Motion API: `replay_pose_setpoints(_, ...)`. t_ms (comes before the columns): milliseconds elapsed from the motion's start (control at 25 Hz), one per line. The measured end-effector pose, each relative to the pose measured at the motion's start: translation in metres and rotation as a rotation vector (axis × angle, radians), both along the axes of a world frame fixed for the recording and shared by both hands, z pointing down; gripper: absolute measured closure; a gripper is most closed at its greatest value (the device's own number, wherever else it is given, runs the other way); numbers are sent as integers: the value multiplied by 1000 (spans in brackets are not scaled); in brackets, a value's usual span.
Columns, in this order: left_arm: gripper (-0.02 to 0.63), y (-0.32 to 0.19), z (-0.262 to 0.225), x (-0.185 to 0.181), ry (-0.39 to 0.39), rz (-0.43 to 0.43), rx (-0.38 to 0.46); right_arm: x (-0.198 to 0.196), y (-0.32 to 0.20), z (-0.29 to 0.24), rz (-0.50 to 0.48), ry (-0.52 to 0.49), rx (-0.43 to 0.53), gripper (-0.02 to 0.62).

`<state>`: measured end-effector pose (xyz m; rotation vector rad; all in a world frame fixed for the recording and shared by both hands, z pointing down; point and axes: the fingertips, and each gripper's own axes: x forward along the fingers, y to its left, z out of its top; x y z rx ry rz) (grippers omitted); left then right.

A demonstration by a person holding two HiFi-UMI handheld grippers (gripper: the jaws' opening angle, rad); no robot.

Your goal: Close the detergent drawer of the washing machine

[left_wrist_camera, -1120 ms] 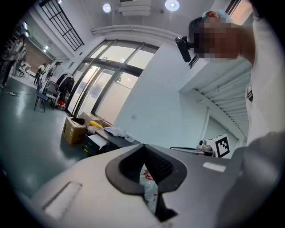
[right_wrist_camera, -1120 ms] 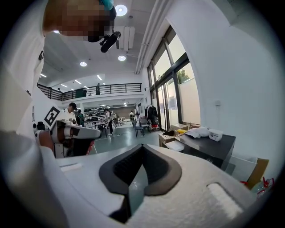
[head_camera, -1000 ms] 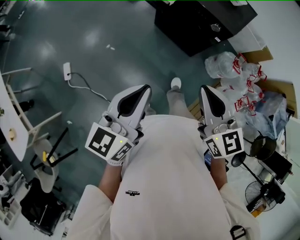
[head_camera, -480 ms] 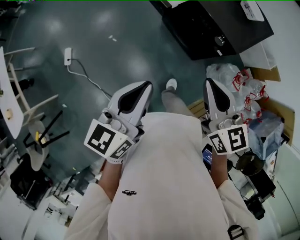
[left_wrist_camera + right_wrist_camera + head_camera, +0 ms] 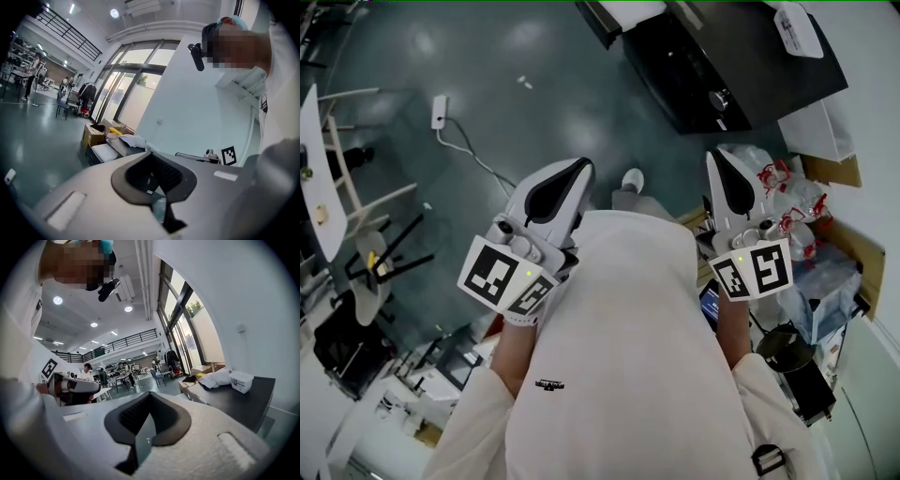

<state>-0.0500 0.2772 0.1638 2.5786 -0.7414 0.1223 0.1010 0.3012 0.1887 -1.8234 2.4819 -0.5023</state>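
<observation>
Two grippers are riding level at the person's chest, and neither is working on anything. The left gripper (image 5: 577, 169) is holding its jaws pressed together with nothing between them, and the right gripper (image 5: 719, 159) is likewise clenched and empty. Compared with a second ago, the black cabinet (image 5: 741, 66) is showing more of its top and sitting nearer the right gripper, while the power strip (image 5: 438, 111) on the floor (image 5: 487, 75) is lying farther up the head view. One shoe (image 5: 630, 180) is stepping out ahead of the body. This suggests the person is walking and turning, probably toward the appliance, so the task itself is not yet under way. The detergent drawer and the washing machine are not appearing in any view, so where the drawer lies relative to either gripper cannot be told. Both gripper views are pointing out over an open hall with windows and distant desks, not at any machine front.
</observation>
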Motion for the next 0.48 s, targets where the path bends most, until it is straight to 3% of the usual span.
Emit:
replay_pose_setpoints(240, 593, -11, 5, 18, -15, -35, -24, 29, -9, 12, -11, -12, -30, 592)
replay_pose_setpoints(480, 594, -34, 11, 15, -6, -47, -31, 30, -30, 16, -7, -19, -38, 592)
